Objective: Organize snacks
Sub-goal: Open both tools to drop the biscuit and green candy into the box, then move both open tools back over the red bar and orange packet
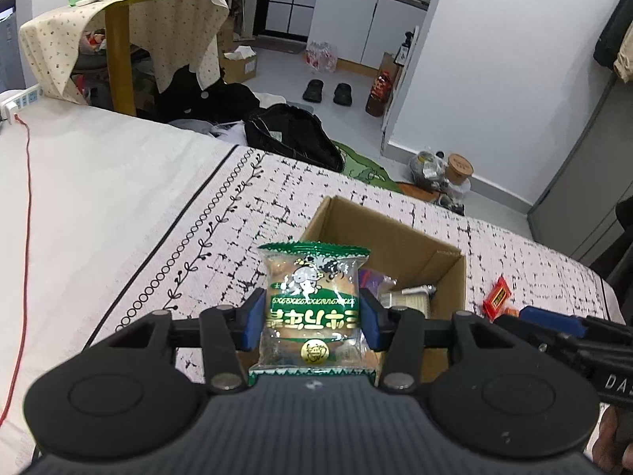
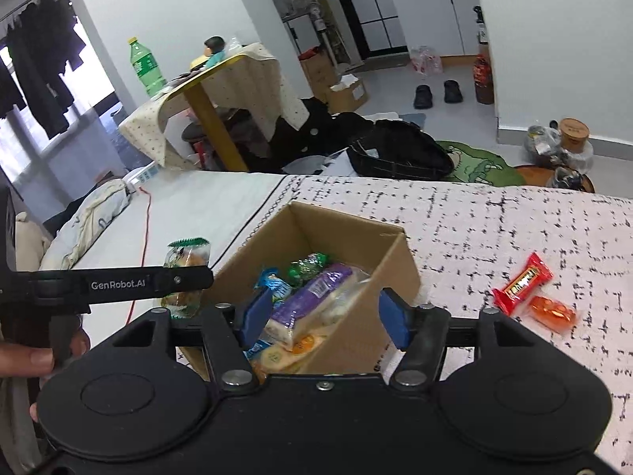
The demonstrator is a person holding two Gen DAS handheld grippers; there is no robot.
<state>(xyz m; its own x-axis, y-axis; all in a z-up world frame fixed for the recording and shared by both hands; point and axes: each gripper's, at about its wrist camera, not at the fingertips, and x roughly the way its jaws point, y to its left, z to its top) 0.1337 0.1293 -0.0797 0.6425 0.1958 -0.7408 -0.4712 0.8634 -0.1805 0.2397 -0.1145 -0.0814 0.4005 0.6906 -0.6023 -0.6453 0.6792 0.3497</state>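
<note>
The green-wrapped snack cake stands upright between the blue pads of the left claw, clenched at its sides, held above the bed just at the near-left edge of the cardboard box. From the right wrist view the same packet hangs to the left of the box wall, not yet over the opening. That is the first risk: let go here and it likely lands on the patterned bedspread or catches the rim instead of dropping inside. The wrapper is slick, crinkly film pinched only by its sides, so a tilt or a loosened squeeze could let it slide out early.

Inside the box lie a purple packet, a blue-wrapped piece and a green one, filling the near end; a new packet dropped on that pile may tip back over the low wall.

The right claw is released, its pads apart with nothing pressed between them, hovering over the box's near corner. With both claws crowding the same corner, they may knock together or nudge the light box along the soft bed.

A red wrapped bar and an orange wrapped candy lie on the bedspread to the right, well apart from the box.
</note>
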